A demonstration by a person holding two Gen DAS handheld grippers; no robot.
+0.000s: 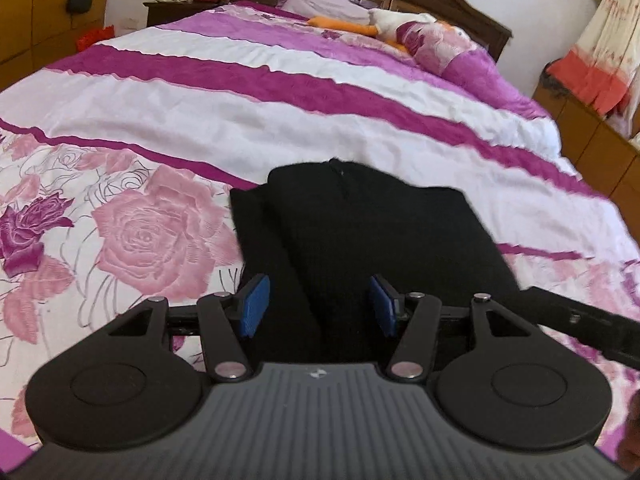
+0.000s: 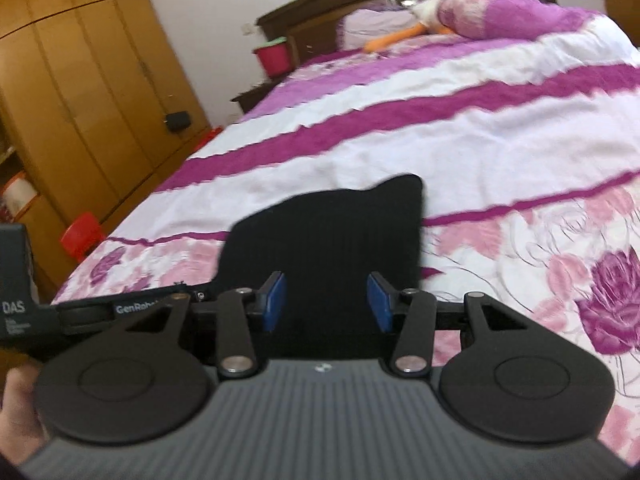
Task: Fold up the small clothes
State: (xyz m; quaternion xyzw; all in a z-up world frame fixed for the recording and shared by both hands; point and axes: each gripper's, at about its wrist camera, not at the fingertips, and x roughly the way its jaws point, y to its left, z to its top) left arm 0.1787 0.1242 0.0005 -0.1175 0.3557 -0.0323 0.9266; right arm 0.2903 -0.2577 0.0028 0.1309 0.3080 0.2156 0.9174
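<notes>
left tongs [image 1: 316,306] half open, empty; right tongs [image 2: 328,302] parted, empty, both low centre above folded black garment [image 1: 360,240] on bed [image 1: 280,120]. fold seems released; next: regrip edge, fold again.

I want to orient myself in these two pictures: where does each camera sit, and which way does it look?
Left wrist: on the left gripper, looking up the bed over the black garment.
Right wrist: on the right gripper, same direction; a hand shows at lower left.
Both share the garment, the bed, the plush toy.
</notes>
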